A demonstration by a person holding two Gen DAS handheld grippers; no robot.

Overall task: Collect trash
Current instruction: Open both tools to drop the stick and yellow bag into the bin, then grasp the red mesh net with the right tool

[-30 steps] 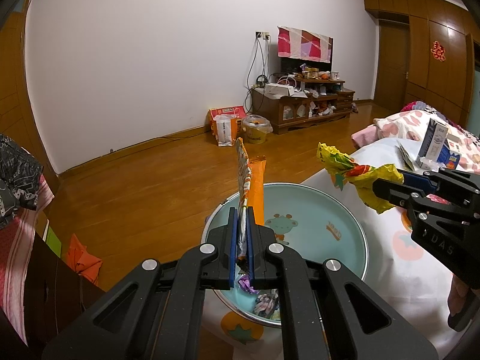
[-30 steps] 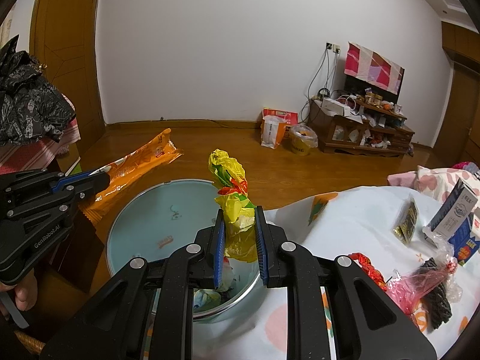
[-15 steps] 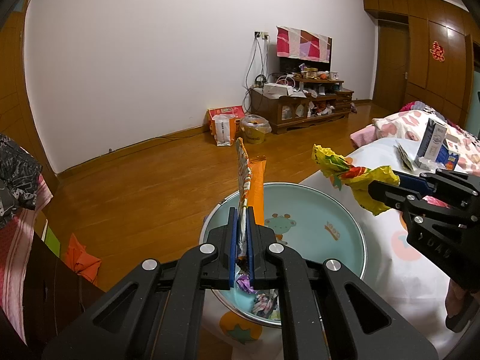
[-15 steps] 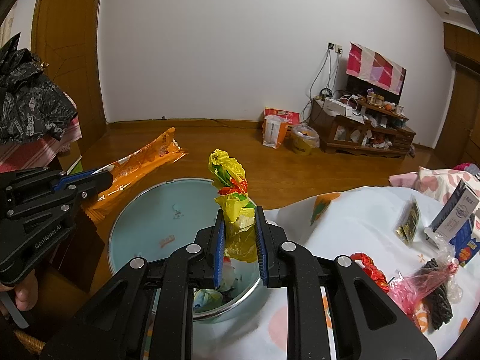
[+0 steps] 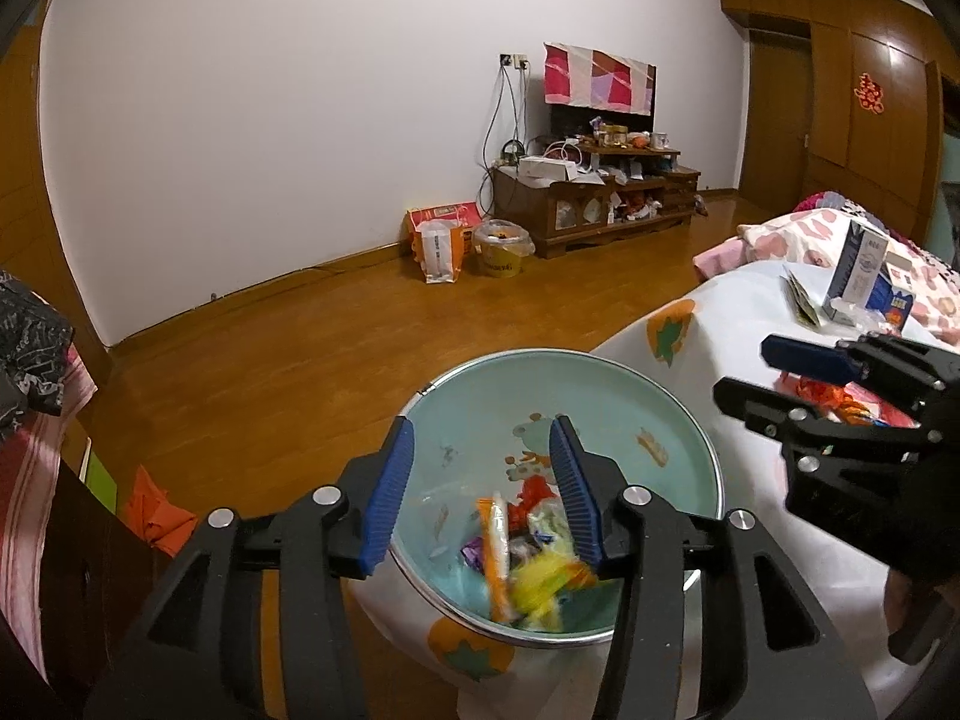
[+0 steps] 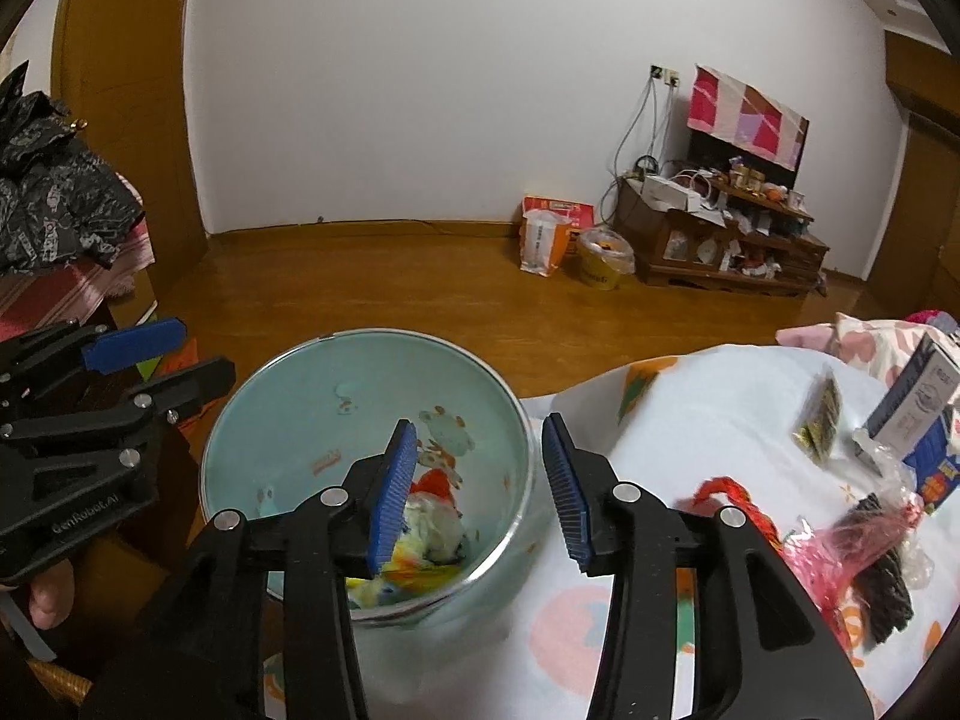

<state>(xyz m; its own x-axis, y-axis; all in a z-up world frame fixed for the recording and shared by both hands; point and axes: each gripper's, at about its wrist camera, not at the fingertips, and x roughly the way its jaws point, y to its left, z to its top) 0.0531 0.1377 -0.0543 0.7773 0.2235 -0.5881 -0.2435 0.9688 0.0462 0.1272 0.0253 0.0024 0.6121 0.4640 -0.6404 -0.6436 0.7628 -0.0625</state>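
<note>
A pale green basin [image 5: 606,378] with cartoon prints stands at the edge of the white cloth, also in the right wrist view [image 6: 288,396]. An orange snack wrapper [image 5: 497,546] and a yellow crumpled wrapper [image 5: 543,585] lie blurred in its bottom among other trash; the yellow one also shows in the right wrist view [image 6: 384,585]. My left gripper [image 5: 482,495] is open and empty above the basin. My right gripper [image 6: 477,489] is open and empty over the basin's right rim.
On the white cloth [image 6: 708,408] lie a pink bag with dark pieces [image 6: 852,552], a red string [image 6: 729,495], a small gold packet [image 6: 819,420] and a blue-and-white carton [image 6: 918,402]. A wooden floor, a TV cabinet [image 5: 600,204] and bags stand beyond.
Both grippers have opened. The orange wrapper left my left gripper and the yellow wrapper left my right gripper; both have dropped into the basin.
</note>
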